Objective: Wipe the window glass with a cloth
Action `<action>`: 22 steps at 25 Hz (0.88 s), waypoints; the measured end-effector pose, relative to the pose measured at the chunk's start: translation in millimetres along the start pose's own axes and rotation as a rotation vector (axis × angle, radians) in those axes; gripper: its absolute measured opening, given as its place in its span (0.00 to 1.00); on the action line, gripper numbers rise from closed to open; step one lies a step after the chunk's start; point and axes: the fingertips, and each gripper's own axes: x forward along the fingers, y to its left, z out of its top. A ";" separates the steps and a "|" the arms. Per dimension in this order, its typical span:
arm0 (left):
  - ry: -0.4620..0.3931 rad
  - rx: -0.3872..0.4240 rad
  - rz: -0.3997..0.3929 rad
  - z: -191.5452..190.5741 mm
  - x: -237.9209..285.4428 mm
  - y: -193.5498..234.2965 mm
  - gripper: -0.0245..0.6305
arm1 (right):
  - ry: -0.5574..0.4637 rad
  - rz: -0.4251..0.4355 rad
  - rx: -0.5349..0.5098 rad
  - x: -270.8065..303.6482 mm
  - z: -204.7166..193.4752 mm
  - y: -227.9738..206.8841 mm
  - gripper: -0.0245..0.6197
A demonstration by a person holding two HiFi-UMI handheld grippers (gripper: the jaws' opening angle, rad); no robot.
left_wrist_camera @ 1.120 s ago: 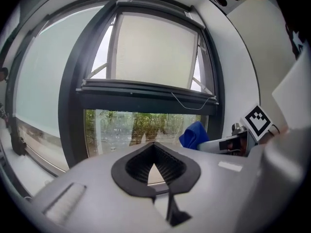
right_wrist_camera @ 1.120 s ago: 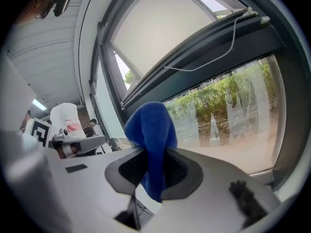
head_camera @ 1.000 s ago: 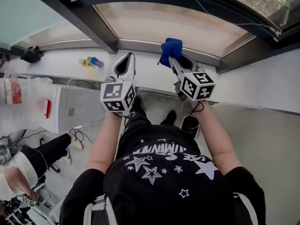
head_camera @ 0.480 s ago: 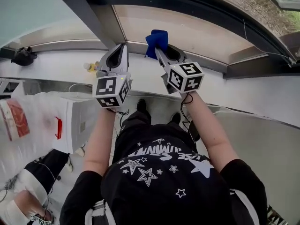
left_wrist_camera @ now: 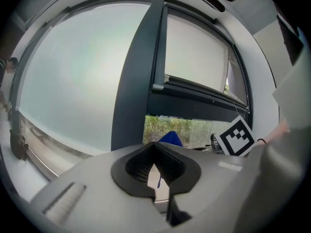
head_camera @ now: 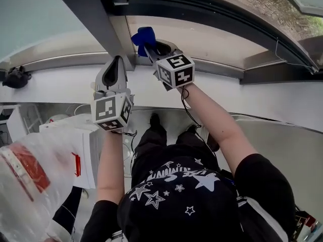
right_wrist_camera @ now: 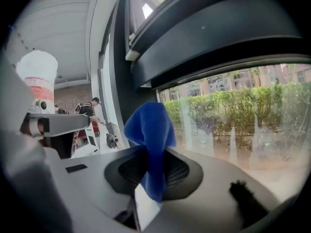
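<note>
Blue soft fabric cloth point(head_camera: 143, 36) stood pinched in the right gripper point(head_camera: 150, 48). The jaws were clamped on its lower folds, so a rounded bunch stuck out past the tips. That hold looked chosen to give a padded head for rubbing. The gripper was raised toward the clear lower window pane point(head_camera: 212, 37), just beside the dark grey upright frame post point(head_camera: 88, 19). This put the cloth close to the glass near its corner, though whether it touched could not be told.

The left gripper point(head_camera: 117, 64) had its jaws together with nothing between them. It hung over the white sill point(head_camera: 242, 92) on the other side of the post, probably parked clear of the wiping.

In the right gripper view the cloth point(right_wrist_camera: 148, 130) was a saturated blue, crumpled and drooping to one side. Behind it the pane point(right_wrist_camera: 243, 115) showed faint specks and pale streaks against green hedges.
</note>
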 end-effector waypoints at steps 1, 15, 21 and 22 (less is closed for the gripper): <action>0.007 -0.014 0.003 -3.6 0.7 6.4 0.05 | 0.003 -0.007 -0.016 8.4 0.6 -1.2 0.16; 0.067 -0.067 -0.061 -30.5 16.2 1.9 0.05 | -0.075 -0.132 0.039 53.4 10.1 -66.0 0.16; 0.123 -0.039 -0.113 -48.7 33.2 -39.5 0.05 | -0.090 -0.174 0.093 6.3 -8.6 -110.6 0.16; 0.132 -0.035 -0.120 -51.7 36.3 -48.3 0.05 | -0.096 -0.185 0.107 -4.4 -11.8 -119.2 0.16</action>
